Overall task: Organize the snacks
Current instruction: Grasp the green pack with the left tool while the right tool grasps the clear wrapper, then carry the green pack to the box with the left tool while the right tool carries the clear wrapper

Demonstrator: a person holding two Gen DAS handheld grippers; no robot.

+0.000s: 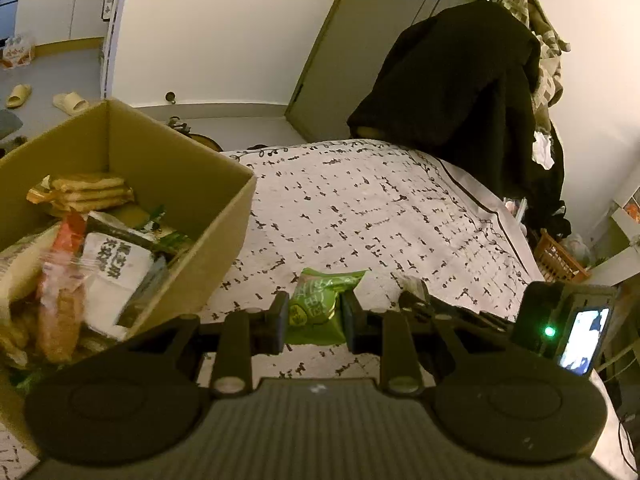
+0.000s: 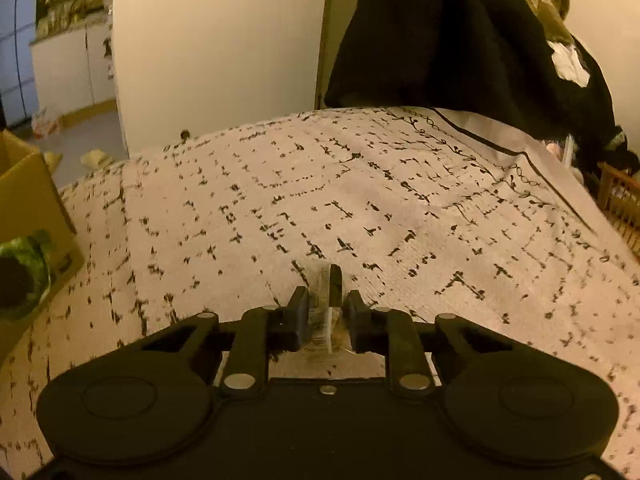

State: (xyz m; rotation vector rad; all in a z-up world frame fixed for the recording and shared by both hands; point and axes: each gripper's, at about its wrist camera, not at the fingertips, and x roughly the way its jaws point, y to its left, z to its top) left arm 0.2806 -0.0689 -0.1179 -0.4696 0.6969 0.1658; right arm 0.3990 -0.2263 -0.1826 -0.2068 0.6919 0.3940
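Now the left gripper [image 1: 314, 316] is clamping a green snack pack [image 1: 316, 306] between its fingers, above the patterned bed cover [image 1: 360, 208], just beside the cardboard box [image 1: 192, 184]. This box is already holding several snacks [image 1: 100, 248]. At the same time the right gripper [image 2: 328, 316] is squeezing a small clear-wrapped snack [image 2: 324, 304], and is hanging over the same bed cover.
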